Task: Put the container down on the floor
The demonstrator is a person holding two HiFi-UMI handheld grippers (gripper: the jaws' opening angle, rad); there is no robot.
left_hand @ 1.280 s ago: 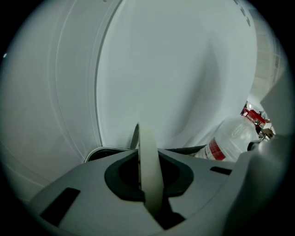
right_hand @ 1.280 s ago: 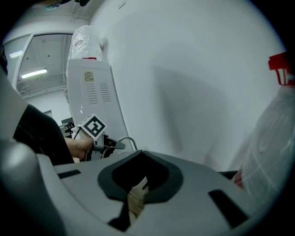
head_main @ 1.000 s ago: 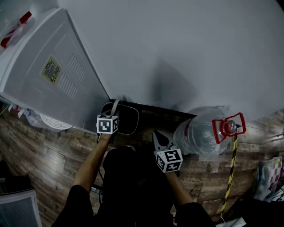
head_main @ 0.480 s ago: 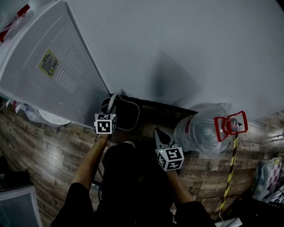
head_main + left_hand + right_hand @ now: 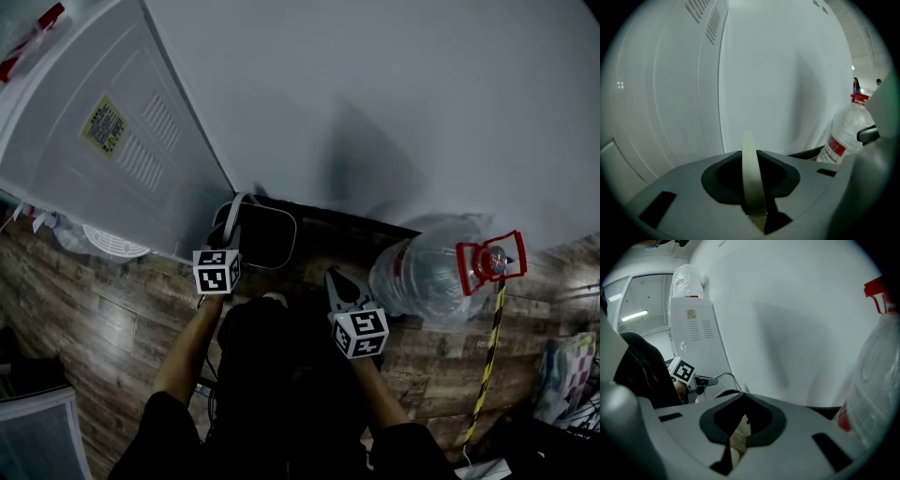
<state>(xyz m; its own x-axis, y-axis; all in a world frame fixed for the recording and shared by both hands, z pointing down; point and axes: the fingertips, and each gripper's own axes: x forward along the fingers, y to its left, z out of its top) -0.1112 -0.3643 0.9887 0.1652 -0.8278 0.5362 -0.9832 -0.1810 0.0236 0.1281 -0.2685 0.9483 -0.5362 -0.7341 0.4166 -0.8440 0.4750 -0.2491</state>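
The container [image 5: 265, 240] is a dark bin with a pale rim, low against the wall's foot between the white appliance and the water bottle. Its thin pale handle [image 5: 234, 214] arches up on its left side. My left gripper [image 5: 225, 246] is shut on that handle; in the left gripper view the handle [image 5: 751, 178] runs as a pale band between the closed jaws. I cannot tell whether the bin rests on the floor. My right gripper [image 5: 337, 284] hovers to the bin's right, shut and holding nothing. In the right gripper view my left gripper [image 5: 704, 381] shows at the handle [image 5: 725, 376].
A tall white appliance [image 5: 103, 141] stands close on the left. A large clear water bottle [image 5: 427, 277] with a red carry handle [image 5: 489, 262] stands at the right. A black skirting strip [image 5: 356, 225] lines the wall. Yellow-black tape [image 5: 485, 375] crosses the wood floor [image 5: 103, 319].
My left gripper's cube has slid a little toward me and to the left, still on the handle. The right gripper has barely moved.
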